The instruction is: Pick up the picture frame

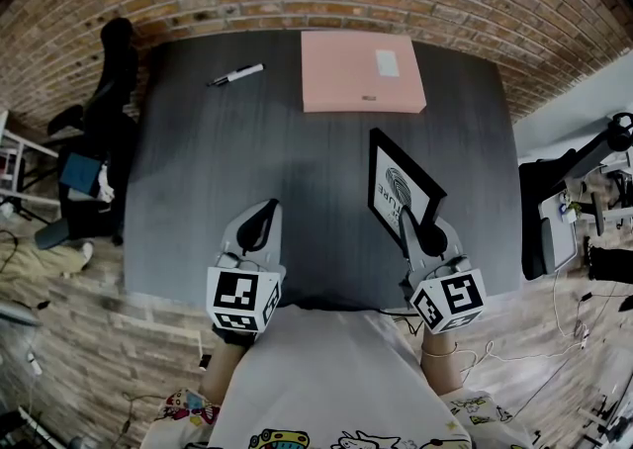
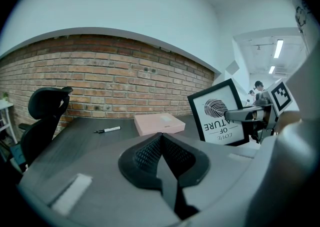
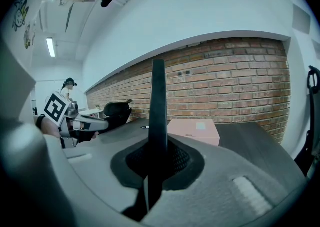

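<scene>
The picture frame [image 1: 401, 190] has a black border and a white print with a leaf and lettering. It stands upright over the dark table [image 1: 218, 170], off the surface at the right. My right gripper [image 1: 408, 229] is shut on its near lower edge. In the right gripper view the frame's thin black edge [image 3: 159, 106] rises straight up between the jaws. In the left gripper view the frame [image 2: 220, 113] shows its print upside down. My left gripper [image 1: 262, 224] hovers at the table's near edge, shut with nothing in it.
A flat pink box [image 1: 361, 71] lies at the table's far middle, and a marker pen [image 1: 235, 74] lies to its left. A black office chair [image 1: 109, 111] stands off the table's left side. A brick wall runs behind the table.
</scene>
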